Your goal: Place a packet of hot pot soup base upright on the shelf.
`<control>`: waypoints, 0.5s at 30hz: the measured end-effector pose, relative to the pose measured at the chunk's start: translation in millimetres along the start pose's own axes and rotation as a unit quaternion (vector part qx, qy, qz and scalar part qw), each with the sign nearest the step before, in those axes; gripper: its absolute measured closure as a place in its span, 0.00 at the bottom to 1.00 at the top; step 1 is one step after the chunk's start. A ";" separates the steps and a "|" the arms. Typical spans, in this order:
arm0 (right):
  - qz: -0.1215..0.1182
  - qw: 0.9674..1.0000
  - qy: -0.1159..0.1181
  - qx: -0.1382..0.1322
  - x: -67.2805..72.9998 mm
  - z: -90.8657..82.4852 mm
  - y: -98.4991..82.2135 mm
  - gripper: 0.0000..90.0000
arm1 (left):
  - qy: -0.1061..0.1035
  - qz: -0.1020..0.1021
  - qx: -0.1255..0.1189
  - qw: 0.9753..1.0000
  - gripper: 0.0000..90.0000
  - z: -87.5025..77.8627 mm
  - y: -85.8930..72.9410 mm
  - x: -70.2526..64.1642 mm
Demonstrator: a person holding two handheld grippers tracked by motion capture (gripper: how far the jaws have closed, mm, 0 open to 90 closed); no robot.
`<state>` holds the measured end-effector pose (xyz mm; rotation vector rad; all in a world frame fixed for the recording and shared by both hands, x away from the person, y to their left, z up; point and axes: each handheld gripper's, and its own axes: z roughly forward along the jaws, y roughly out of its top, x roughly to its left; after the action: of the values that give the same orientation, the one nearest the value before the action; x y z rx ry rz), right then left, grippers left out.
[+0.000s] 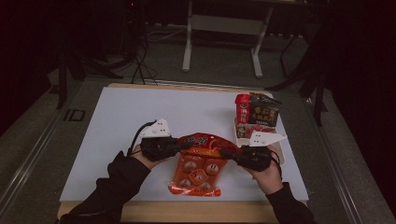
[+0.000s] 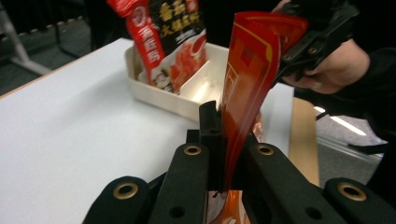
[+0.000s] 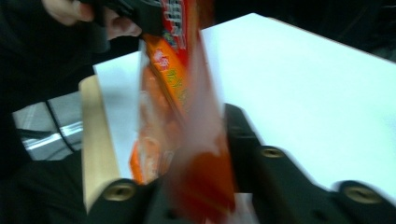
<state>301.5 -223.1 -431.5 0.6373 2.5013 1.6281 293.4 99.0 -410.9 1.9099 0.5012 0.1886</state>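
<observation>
The 2 grippers clamp a red snack bag above the white table: left gripper and right gripper pinching opposite top corners.

Open board left of the tray

We see bare white table to the left of and beyond the cream tray. Upright snack packets block its far end; the red bag lies just left of it.

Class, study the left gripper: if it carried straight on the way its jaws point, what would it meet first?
Probably the right gripper, clamped on the far edge of the same orange bag the left gripper grips; depth is uncertain.
</observation>
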 end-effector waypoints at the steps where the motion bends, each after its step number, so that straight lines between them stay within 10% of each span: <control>1: 0.004 1.000 -0.002 0.002 0.7 0.8 0.8 1.00 | 0.002 -0.003 0.004 1.000 0.99 -0.3 0.7 0.1; 15: 0.015 0.999 0.030 -0.008 13.6 -8.1 19.1 1.00 | 0.001 -0.024 -0.003 1.000 0.92 -13.8 3.3 0.2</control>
<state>292.3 -218.1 -409.0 0.6369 2.5303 1.7007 289.4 109.7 -402.5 1.8904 0.5470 0.1592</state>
